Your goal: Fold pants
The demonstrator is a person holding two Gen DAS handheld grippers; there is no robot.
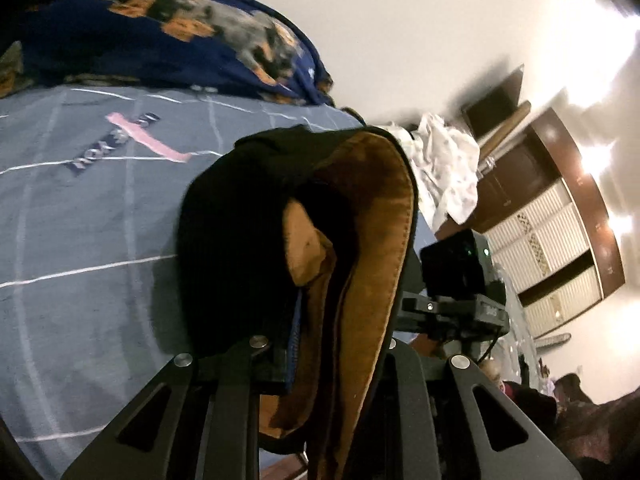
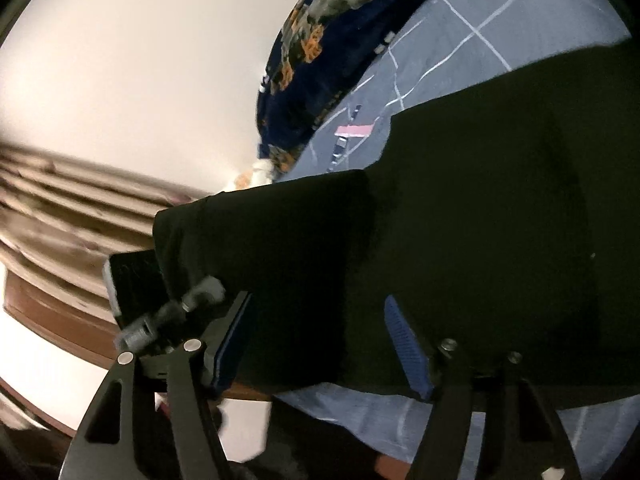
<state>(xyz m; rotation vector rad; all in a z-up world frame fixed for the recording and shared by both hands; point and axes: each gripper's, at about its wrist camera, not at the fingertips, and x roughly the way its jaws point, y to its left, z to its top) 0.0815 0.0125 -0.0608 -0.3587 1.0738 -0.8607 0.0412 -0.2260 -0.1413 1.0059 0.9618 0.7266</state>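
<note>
The left gripper (image 1: 296,344) was clamped on the pants (image 1: 248,240), whose brown lining hid its fingertips. The right gripper (image 2: 320,340) stood apart, black cloth between its pads (image 2: 408,344), over the bed (image 1: 80,220). Its grip was hard to make out.
</note>
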